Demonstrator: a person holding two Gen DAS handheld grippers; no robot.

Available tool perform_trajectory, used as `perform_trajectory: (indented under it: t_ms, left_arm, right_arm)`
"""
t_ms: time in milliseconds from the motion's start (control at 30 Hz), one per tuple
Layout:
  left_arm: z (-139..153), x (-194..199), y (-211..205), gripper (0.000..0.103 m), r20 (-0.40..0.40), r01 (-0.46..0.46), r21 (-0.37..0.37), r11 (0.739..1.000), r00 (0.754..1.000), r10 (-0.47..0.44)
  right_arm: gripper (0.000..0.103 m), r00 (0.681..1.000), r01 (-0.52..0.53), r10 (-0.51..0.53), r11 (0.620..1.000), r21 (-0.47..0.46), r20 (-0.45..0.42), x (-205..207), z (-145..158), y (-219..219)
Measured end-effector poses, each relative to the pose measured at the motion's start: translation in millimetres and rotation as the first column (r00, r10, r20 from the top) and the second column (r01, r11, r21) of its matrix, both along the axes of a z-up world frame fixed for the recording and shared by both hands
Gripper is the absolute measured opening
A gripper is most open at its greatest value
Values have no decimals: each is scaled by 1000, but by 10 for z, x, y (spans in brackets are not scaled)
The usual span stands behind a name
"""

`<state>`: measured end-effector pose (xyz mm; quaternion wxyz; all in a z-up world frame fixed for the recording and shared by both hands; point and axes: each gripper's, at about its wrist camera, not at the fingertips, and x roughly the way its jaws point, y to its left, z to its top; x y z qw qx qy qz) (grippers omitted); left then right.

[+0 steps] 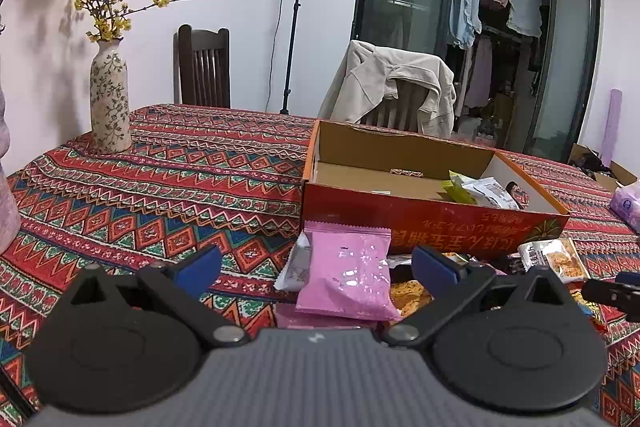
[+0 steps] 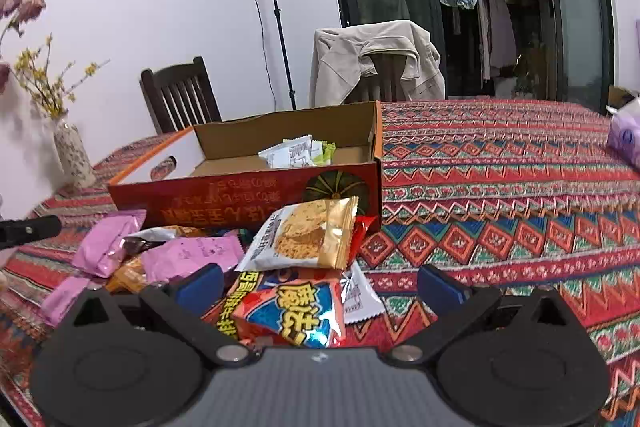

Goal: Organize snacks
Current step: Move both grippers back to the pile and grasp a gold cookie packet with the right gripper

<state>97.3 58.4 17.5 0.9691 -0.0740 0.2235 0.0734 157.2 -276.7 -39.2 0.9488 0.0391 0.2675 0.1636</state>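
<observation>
**Visitor:** What is on the table?

**Onlooker:** A red patterned tablecloth covers it. On the cloth sits a shallow orange cardboard box, open at the top. A few snack packets lie inside, gathered at one end: white ones and a yellow-green one. The other end of the box floor shows bare cardboard.

**Visitor:** And the other snacks?

**Onlooker:** They lie in a loose pile on the cloth, right against the box's near wall. A pink packet rests on top at the left side of the pile, overlapping a white wrapper. At the right side, a gold-and-white cracker packet leans on a red-and-blue noodle snack bag.

**Visitor:** Where are the grippers?

**Onlooker:** The left gripper hovers low over the pile, its blue-padded fingers spread wide on either side of the pink packet, gripping nothing. The right gripper is likewise spread wide, with the noodle bag between its fingers, and it holds nothing.

**Visitor:** Anything else nearby?

**Onlooker:** A flowered ceramic vase with yellow blossoms stands at the far left of the table. A beige jacket hangs over a chair behind the box.
</observation>
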Motion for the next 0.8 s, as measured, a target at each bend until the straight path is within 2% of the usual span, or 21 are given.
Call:
perform_trajectory:
  t_ms: [233,367,633,700,767,800]
  left_arm:
    - [8,-40,35,103,5,-9,-5,1000,1000,9]
    - [-15,-49,86,103,0,-18,-13,1000,1000,18]
    - [-62,-76,208,103,-7,-48,-30,998,999,48]
    - [-73,-68,226,103,-10,-51,-34,998,999,50]
    - [-85,-57,233,103,-15,-53,-36,998,999,52]
    - [-88,-54,233,103,-17,-52,-37,998,999,52]
  right_arm:
    - [103,999,-26,30,993,-114,37,195,113,299]
    - [103,998,4,5,987,-163,59,358,135,463]
    - [103,999,3,12,955,-298,48,552,-40,768]
    - [100,999,0,14,949,-315,42,555,-85,795]
    - [87,999,10,6,945,-327,47,540,-102,799]
    - [87,999,12,4,943,-333,47,534,-116,796]
